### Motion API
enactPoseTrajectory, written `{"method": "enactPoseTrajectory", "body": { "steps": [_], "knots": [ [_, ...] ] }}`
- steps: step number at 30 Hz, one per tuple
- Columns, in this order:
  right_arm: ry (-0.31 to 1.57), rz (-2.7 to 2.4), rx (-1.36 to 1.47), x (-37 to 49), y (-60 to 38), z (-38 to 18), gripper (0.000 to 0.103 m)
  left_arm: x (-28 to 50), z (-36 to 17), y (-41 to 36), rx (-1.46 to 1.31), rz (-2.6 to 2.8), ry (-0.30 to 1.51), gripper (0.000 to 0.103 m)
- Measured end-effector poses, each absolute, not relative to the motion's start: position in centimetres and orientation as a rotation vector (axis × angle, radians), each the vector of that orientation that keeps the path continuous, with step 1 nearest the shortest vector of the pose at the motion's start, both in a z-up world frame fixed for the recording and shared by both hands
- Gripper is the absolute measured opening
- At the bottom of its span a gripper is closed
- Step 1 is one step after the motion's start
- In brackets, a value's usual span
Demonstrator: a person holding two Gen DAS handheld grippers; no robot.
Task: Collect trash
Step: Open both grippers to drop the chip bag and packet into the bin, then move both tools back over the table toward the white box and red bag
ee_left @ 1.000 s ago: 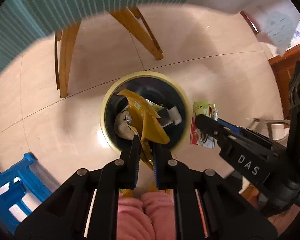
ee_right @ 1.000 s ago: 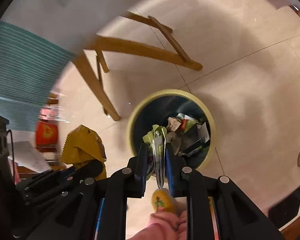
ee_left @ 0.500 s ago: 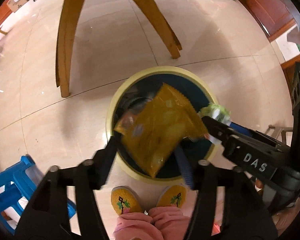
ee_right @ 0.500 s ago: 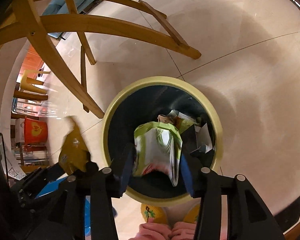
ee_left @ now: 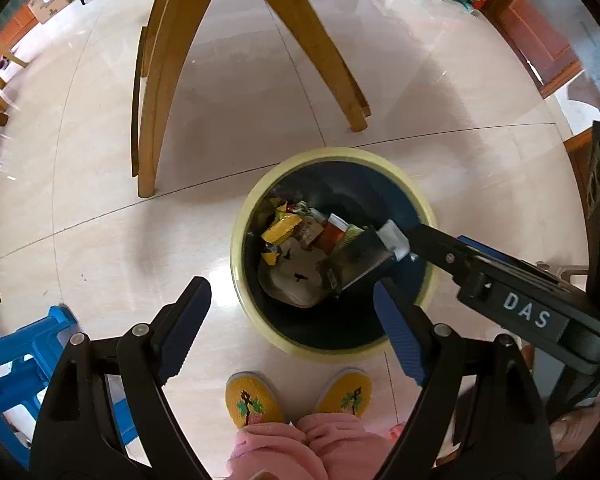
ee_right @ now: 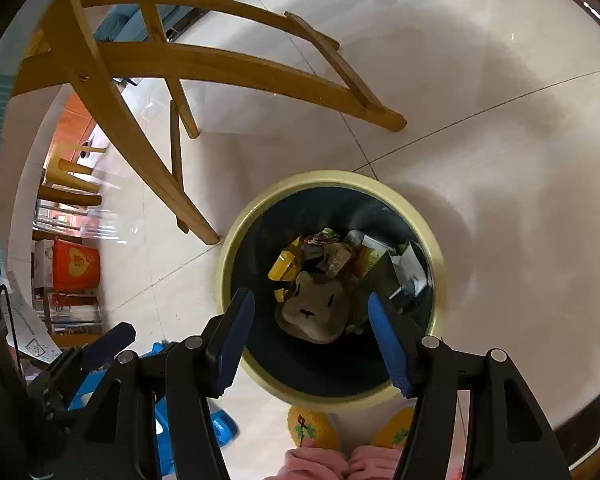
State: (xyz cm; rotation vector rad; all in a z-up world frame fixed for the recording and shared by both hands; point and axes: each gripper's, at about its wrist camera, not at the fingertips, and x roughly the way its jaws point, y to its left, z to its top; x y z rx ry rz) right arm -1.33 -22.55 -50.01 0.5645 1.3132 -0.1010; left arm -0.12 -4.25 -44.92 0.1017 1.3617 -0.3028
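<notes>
Over the yellow-rimmed bin (ee_left: 236, 248) both the left claw (ee_left: 292, 316) and right claw (ee_right: 312, 336) are spreading, nothing between their pads, the wrappers (ee_right: 324, 256) lying inside it, so the drop looks done and the next move calls for fetching more trash.

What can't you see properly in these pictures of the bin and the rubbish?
- Bottom of the round bin with the pale yellow rim: both views, covered by heaped wrappers.
- Part of the heap: left wrist view, the right gripper reaches across it, jaws opening, empty.
- Print on the yellow wrapper: too small.
- Person: both views cut off above the yellow slippers.
</notes>
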Motion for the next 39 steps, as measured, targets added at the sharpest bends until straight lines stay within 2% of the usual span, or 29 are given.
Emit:
{"method": "enactPoseTrajectory", "body": {
  "steps": [10, 14, 22, 30, 39],
  "knots": [
    [1.302, -0.131, 0.57, -4.3, -22.4, -40.9, 0.061, -3.2, -35.4, -3.2, 0.162, -0.362, 1.327, 0.081],
    [1.297, -0.141, 0.595, -6.0, -22.0, -36.0, 0.061, -4.2, -29.3, -2.0, 0.184, -0.377, 1.314, 0.081],
    [1.228, -0.134, 0.623, -8.5, -20.7, -22.7, 0.061, -5.2, -16.4, -0.1, 0.227, -0.424, 1.255, 0.081],
    [1.101, -0.13, 0.603, -9.7, -18.7, -9.6, 0.061, -5.2, -4.4, 1.8, 0.198, -0.482, 1.125, 0.081],
    [0.973, -0.142, 0.58, -10.6, -17.1, -1.2, 0.061, -4.1, 4.4, 3.2, 0.179, -0.527, 0.934, 0.081]
  ]
}}
